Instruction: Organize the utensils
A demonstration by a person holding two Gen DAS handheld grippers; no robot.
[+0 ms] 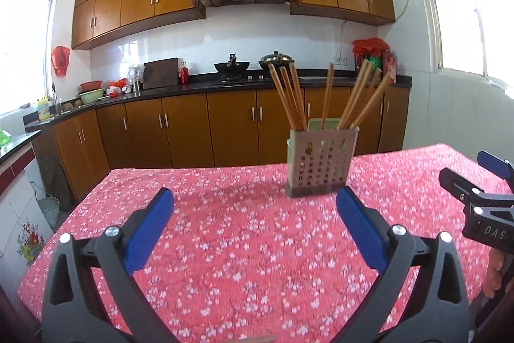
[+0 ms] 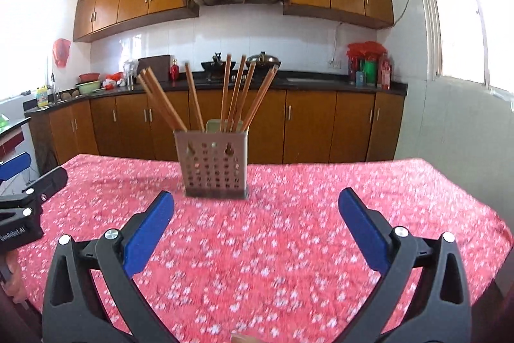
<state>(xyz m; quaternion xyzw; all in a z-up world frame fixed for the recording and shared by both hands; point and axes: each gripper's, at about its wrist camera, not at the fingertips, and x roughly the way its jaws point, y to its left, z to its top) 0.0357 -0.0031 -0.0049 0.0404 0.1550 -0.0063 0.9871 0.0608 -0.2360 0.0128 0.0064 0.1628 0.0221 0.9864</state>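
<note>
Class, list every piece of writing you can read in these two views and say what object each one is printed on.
"DAS": white letters on the right gripper body, left wrist view.
"...enRobot.AI": partly cut off, on the left gripper body, right wrist view.
Yellow bottle by the sink and red packages on the counter: labels too small to read.

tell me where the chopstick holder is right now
The chopstick holder stands upright on the far half of the red floral tablecloth, right of centre in the left wrist view, ahead of both open tongs, chopsticks fanning out.

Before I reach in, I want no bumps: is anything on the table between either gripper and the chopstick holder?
Nothing visible: only bare tablecloth lies between the open left gripper, open right gripper and chopstick holder.
</note>
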